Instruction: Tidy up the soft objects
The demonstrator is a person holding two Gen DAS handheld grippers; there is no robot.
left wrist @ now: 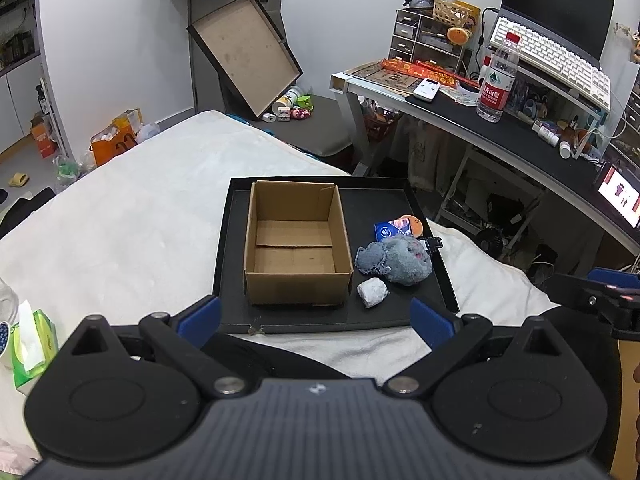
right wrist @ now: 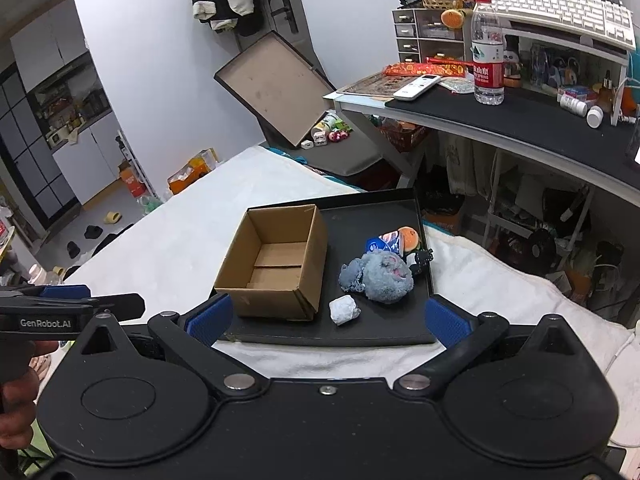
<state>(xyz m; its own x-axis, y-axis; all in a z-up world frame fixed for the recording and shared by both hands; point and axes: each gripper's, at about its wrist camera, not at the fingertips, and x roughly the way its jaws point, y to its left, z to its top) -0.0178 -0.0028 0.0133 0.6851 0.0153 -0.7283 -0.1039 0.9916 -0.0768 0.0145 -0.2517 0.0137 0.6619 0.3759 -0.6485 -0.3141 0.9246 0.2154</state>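
An empty open cardboard box (left wrist: 296,244) (right wrist: 276,264) stands on the left of a black tray (left wrist: 384,312) (right wrist: 384,332) on the white bed. To its right lie a grey-blue fluffy plush (left wrist: 404,260) (right wrist: 384,276), a small white crumpled wad (left wrist: 372,292) (right wrist: 343,309), a blue packet (left wrist: 390,231) (right wrist: 380,245) and an orange plush (left wrist: 416,225) (right wrist: 410,237). My left gripper (left wrist: 316,322) is open and empty, short of the tray's near edge. My right gripper (right wrist: 328,322) is open and empty, also short of the tray.
A desk (left wrist: 500,128) with a water bottle (left wrist: 498,80), keyboard and drawers stands at the right. A tilted box lid (left wrist: 244,54) leans on the wall behind. A green tissue pack (left wrist: 32,348) lies on the bed at the left. The white bed (left wrist: 140,220) spreads left of the tray.
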